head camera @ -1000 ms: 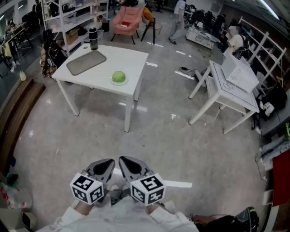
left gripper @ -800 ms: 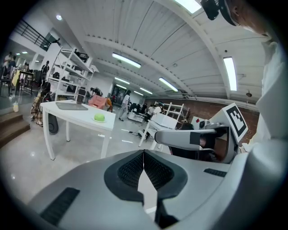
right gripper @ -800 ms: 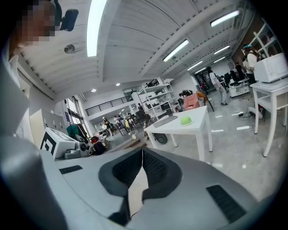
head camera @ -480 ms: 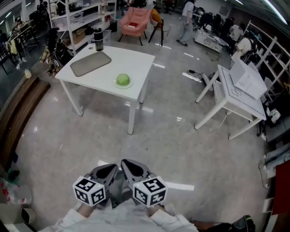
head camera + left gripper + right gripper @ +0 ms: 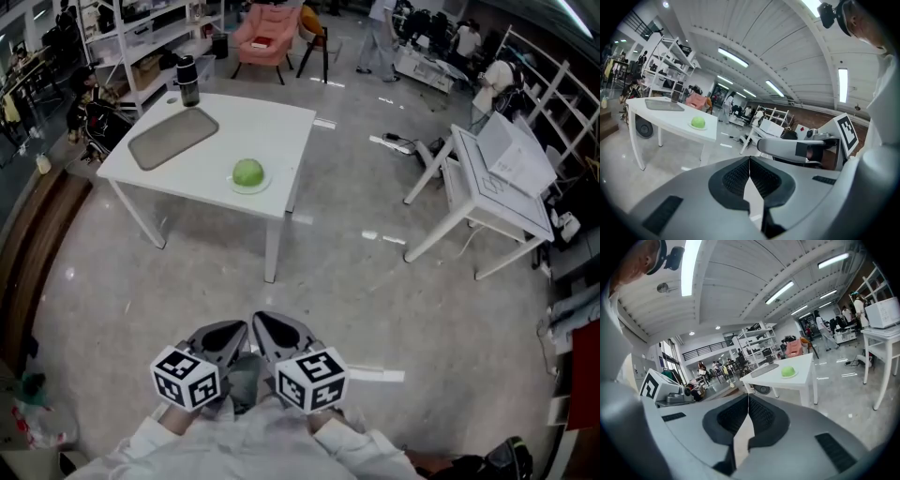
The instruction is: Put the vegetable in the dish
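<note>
Round green vegetable (image 5: 247, 172) rests on a pale dish (image 5: 263, 186), near one edge of the white table (image 5: 258, 122)

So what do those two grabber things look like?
The left hand-held gripper and the right hand-held gripper are smooth grey plastic, tapering to a point. Inside the jaws are black ribbed pads. Each one carries a white cube printed with black square markers. The person's sleeves are white.
</note>
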Demonstrator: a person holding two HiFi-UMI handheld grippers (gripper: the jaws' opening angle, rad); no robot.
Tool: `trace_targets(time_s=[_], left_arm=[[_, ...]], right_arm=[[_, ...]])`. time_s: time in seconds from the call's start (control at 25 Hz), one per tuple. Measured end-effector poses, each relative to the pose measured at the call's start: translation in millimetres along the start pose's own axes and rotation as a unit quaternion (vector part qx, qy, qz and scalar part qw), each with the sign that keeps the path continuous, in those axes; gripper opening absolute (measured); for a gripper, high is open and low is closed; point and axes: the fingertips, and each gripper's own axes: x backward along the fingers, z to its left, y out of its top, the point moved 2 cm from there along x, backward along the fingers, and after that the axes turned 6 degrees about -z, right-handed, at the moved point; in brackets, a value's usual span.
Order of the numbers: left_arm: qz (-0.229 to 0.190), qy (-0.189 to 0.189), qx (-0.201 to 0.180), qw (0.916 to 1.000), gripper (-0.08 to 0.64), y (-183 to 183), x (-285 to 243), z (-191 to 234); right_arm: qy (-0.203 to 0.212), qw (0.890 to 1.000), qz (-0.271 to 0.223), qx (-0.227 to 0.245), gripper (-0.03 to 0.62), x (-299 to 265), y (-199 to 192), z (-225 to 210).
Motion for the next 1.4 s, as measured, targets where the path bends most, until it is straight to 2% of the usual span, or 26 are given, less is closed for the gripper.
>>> trace_targets(time_s=[0.24, 0.52, 0.8, 1.08, 1.4], left_arm=[[0.0, -0.017, -0.008, 0.9998, 0.009, 52.0, -26.8, 58.6], [-0.003, -0.037, -0.016, 0.9992, 0.009, 89.7, -53.7, 121.0], [0.012, -0.047, -0.004, 0.9988, 0.009, 96.0, -69.0, 152.6], [0.026, -0.041, 0.004, 0.9988, 0.009, 95.5, -82.6, 174.3], [0.028, -0.032, 0.01, 0.9991, 0.009, 116.3, -123.1, 200.6]], right_arm=[[-0.002, 1.0, 0.001, 0.004, 0.014, -68.6, 32.3, -11.3], [-0.023, 0.999, -0.018, -0.022, 0.014, -138.5, 57.2, -34.5], [-0.035, 0.999, -0.006, -0.027, 0.014, -174.2, 57.6, -41.7], [-0.082, 0.995, -0.029, -0.054, 0.014, -186.4, 64.6, -75.5], [-0.072, 0.995, -0.034, -0.064, 0.014, -221.8, 88.0, -109.2]])
